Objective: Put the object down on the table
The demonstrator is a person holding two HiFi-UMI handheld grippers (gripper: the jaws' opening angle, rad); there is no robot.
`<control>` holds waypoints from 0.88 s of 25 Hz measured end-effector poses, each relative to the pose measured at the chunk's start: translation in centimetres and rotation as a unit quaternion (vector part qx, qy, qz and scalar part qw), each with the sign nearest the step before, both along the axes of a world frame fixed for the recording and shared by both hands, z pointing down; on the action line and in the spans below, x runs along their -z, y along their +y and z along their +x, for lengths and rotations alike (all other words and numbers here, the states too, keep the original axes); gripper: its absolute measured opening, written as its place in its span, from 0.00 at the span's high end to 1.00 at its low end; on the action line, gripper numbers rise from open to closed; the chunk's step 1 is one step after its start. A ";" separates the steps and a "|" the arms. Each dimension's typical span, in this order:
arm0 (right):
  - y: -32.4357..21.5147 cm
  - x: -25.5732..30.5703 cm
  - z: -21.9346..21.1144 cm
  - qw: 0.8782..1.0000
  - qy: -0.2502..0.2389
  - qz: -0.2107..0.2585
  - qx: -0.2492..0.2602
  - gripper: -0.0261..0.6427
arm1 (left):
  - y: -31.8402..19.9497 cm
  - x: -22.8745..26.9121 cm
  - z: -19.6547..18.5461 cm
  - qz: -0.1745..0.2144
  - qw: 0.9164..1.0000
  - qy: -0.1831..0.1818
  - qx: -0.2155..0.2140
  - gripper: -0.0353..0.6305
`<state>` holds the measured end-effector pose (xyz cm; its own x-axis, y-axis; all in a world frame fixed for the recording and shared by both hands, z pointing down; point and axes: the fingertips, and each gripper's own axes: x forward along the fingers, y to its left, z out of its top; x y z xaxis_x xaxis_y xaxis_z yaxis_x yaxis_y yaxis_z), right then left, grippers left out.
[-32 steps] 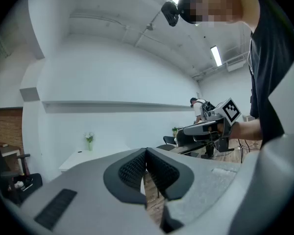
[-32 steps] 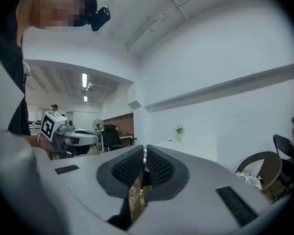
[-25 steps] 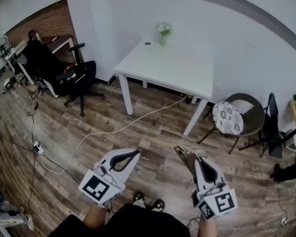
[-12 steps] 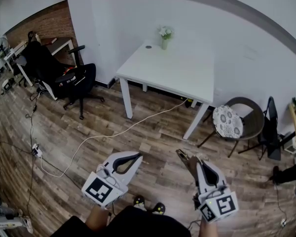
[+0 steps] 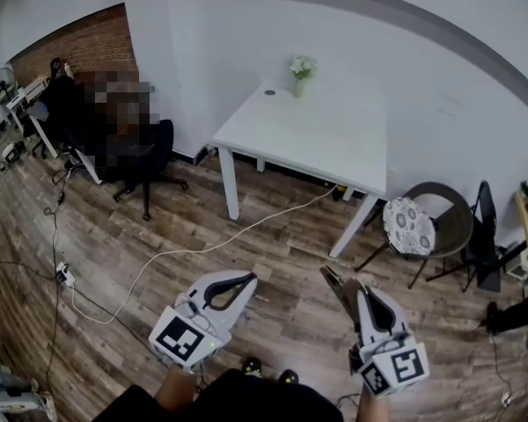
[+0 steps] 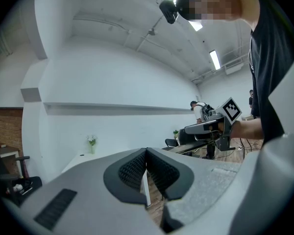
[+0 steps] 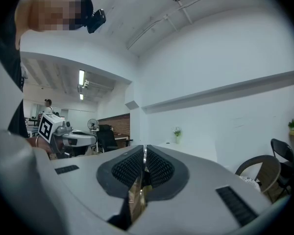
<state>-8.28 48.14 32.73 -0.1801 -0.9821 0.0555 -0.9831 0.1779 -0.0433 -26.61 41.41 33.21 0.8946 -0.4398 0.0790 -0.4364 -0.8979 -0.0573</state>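
A white table point(image 5: 317, 139) stands against the far wall with a small vase of flowers point(image 5: 299, 67) at its back edge. My right gripper point(image 5: 352, 294) is held level above the wooden floor, short of the table, and is shut on a thin brown object point(image 5: 333, 280) that sticks out past its tips. In the right gripper view the pads point(image 7: 159, 169) press on that golden-brown object point(image 7: 136, 198). My left gripper point(image 5: 249, 278) is beside it at the left, also level, with its jaws shut and nothing between them point(image 6: 147, 155).
A white cable point(image 5: 185, 250) snakes over the floor from the table to a power strip point(image 5: 66, 269). A black office chair point(image 5: 145, 148) is at the table's left. A round chair with a patterned cushion point(image 5: 409, 220) and a black folding chair point(image 5: 484, 231) are at its right.
Both grippers and the head view have drifted a little toward the white table. The right jaws stay shut on the brown object and the left jaws stay shut.
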 end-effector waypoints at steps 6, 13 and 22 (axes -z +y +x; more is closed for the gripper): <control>-2.1 0.2 -1.4 1.000 0.005 0.004 -0.003 0.93 | -2.1 -0.2 -2.0 -0.001 1.000 0.005 0.005 0.95; -3.3 0.4 -1.7 1.000 0.013 0.003 -0.014 0.93 | -3.8 -0.8 -2.5 -0.013 1.000 0.010 0.005 0.95; -6.1 -0.2 1.6 1.000 0.011 -0.001 -0.021 0.93 | -6.6 -1.5 -0.5 -0.021 1.000 -0.001 0.008 0.95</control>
<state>-6.69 42.03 32.96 -0.1383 -0.9885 0.0605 -0.9903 0.1372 -0.0213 -27.14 34.83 34.70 0.8868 -0.4512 0.0996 -0.4515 -0.8920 -0.0211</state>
